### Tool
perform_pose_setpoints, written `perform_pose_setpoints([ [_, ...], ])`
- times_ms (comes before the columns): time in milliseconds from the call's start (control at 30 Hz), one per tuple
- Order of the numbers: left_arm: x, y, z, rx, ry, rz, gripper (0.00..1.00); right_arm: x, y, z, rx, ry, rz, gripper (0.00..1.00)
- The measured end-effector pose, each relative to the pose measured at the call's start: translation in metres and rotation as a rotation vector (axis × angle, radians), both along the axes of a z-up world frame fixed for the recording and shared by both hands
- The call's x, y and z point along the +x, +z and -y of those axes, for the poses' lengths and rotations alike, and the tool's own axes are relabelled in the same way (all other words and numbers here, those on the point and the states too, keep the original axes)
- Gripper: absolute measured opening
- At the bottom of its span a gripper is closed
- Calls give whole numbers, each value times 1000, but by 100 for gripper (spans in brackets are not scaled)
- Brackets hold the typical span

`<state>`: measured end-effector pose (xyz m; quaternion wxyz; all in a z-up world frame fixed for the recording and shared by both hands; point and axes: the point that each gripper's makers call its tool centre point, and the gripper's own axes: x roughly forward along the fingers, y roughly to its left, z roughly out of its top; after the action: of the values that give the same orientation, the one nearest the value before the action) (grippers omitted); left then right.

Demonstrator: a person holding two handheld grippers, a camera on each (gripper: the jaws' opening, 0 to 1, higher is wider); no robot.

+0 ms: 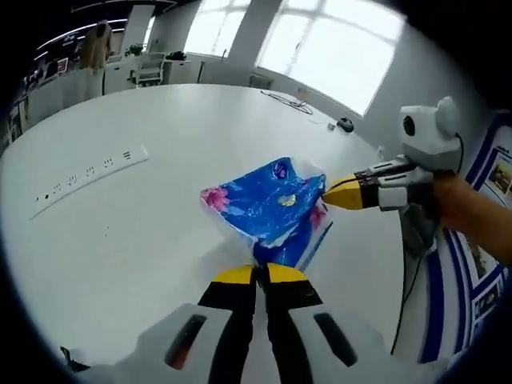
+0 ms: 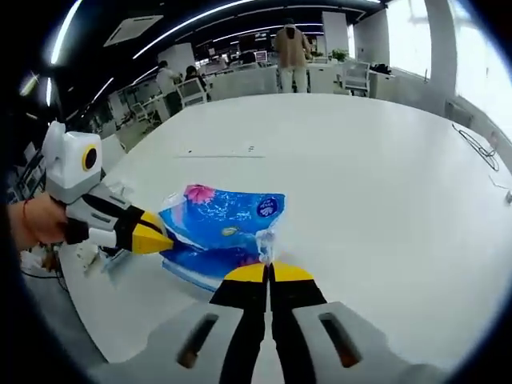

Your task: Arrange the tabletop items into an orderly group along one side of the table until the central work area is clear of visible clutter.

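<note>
- The left gripper view rides low over the white table [image 1: 160, 208], looking forward along its own jaws, close to the blue packet [image 1: 268, 204], toward bright windows [image 1: 336, 40].
- The right gripper view looks along its own jaws from the opposite side, equally near the blue packet [image 2: 220, 232], toward office desks [image 2: 256, 80].
- Both views share the packet, the table, and each other's gripper: the right gripper [image 1: 324, 194], the left gripper [image 2: 170, 240].

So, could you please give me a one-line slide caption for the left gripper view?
Both grippers, left and right, pinch opposite edges of a blue tissue pack above the white table.
</note>
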<state>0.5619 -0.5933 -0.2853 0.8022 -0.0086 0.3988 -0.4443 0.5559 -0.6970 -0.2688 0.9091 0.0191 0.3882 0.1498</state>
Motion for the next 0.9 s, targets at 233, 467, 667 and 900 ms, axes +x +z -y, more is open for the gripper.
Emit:
perform_pose_setpoints([
  [233,2,-22,11,11,3,-49,1,2,-23,13,6,-15,-39,0],
  [467,3,-36,13,24,8,-79,1,1,-39,16,13,-25,-66,0],
  [667,4,-41,12,26,20,-98,1,1,-49,15,20,-28,-87,0],
  [900,3,-47,11,25,24,-116,2,3,-51,15,24,-35,-91,0],
])
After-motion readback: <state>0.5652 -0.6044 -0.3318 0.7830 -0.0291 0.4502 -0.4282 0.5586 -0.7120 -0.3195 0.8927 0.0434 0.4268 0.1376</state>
